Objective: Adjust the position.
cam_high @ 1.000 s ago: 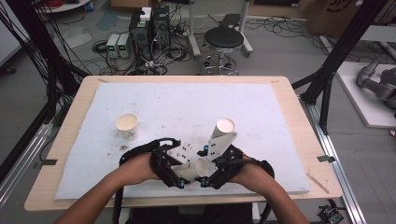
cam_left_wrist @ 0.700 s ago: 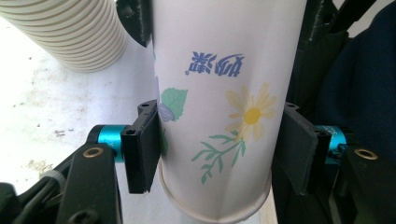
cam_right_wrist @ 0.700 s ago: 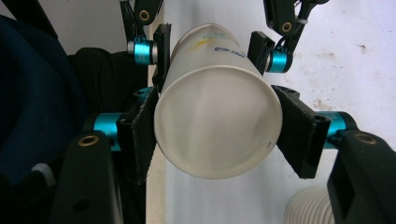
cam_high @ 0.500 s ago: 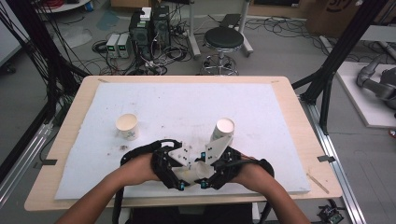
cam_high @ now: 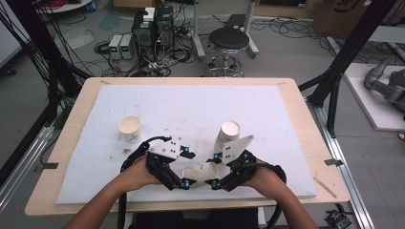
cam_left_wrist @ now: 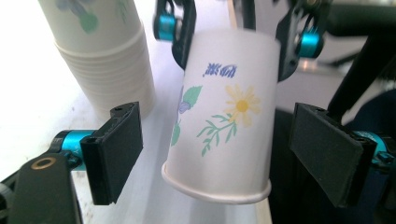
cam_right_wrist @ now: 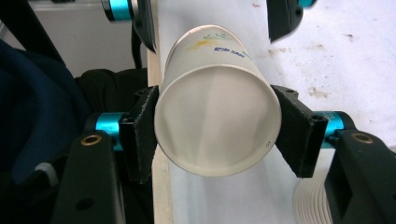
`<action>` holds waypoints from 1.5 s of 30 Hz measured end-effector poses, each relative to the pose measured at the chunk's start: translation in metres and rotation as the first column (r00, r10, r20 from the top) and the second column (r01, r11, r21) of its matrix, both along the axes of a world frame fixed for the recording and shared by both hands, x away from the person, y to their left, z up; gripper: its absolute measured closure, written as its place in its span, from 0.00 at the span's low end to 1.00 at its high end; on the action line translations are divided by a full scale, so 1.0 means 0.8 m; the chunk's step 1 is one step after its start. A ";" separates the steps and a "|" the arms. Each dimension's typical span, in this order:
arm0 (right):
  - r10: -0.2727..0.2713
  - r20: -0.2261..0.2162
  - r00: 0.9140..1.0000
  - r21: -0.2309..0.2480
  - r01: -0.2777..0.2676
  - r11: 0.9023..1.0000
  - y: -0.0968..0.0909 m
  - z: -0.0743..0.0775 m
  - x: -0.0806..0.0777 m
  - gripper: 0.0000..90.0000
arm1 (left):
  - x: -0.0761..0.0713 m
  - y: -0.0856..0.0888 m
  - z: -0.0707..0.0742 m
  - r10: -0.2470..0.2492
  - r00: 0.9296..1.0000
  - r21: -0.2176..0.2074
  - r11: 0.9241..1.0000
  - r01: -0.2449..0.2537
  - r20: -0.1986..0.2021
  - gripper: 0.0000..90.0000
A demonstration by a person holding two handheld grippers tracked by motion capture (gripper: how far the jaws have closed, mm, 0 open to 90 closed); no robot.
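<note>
Paper cup (cam_right_wrist: 217,126) clamped by right gripper (cam_right_wrist: 217,130); left gripper (cam_left_wrist: 219,154) just opened.

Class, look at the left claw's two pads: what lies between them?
In the left gripper view, the flowered paper cup lies between the left claw pads, untouched; the right claw grips it.

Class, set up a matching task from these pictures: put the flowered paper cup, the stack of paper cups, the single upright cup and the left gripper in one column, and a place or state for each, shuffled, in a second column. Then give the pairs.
Things:
1. flowered paper cup
2. stack of paper cups
3. single upright cup
4. left gripper

States:
A. stands alone on the left of the white mat
B. jaws apart, just opened, pads clear of the cup
C. clamped on its side by the right gripper
D. stands beside the right gripper

Pairs: 1-C, 2-D, 3-A, 4-B
</note>
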State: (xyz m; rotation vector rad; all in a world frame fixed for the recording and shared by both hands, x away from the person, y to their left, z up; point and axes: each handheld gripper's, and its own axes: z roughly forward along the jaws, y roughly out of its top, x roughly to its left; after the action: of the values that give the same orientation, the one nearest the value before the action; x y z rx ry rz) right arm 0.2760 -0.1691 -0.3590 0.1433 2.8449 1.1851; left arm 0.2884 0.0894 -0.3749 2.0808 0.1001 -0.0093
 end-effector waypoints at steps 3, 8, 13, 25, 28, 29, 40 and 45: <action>-0.011 -0.002 1.000 0.024 0.011 1.000 -0.005 -0.002 -0.001 0.42 | 0.000 0.004 -0.001 0.009 1.000 -0.047 0.999 -0.009 -0.004 0.20; -0.042 -0.013 0.999 0.096 0.043 0.994 -0.021 -0.010 -0.004 0.42 | -0.004 0.013 -0.013 0.025 0.999 -0.170 0.985 -0.029 -0.028 0.20; -0.058 -0.014 0.998 0.153 0.059 0.987 -0.033 -0.015 -0.008 0.42 | -0.007 0.013 -0.022 0.031 0.999 -0.200 0.979 -0.037 -0.033 0.20; -0.056 -0.017 0.998 0.237 0.059 0.970 -0.048 -0.020 -0.017 0.42 | -0.013 0.007 -0.033 0.018 1.000 -0.285 0.958 -0.023 -0.021 0.20; -0.056 -0.019 0.998 0.253 0.059 0.966 -0.049 -0.021 -0.017 0.42 | -0.013 0.007 -0.035 0.010 1.000 -0.292 0.956 -0.015 -0.019 0.20; -0.058 -0.020 0.998 0.257 0.061 0.965 -0.049 -0.021 -0.018 0.42 | -0.013 0.006 -0.036 0.011 1.000 -0.293 0.956 -0.016 -0.018 0.20; -0.044 -0.027 0.999 0.266 0.049 0.963 -0.049 -0.022 -0.016 0.42 | -0.017 0.002 -0.039 0.011 1.000 -0.281 0.960 -0.006 0.015 0.19; -0.040 -0.037 0.998 0.276 0.049 0.960 -0.050 -0.021 -0.015 0.42 | -0.019 0.001 -0.041 0.001 1.000 -0.274 0.962 0.007 0.029 0.19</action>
State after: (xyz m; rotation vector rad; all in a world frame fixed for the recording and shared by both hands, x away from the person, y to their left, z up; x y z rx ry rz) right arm 0.2639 -0.2091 -0.3761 0.2385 2.6696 1.5784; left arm 0.2735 0.0905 -0.4077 1.8028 0.0736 0.0047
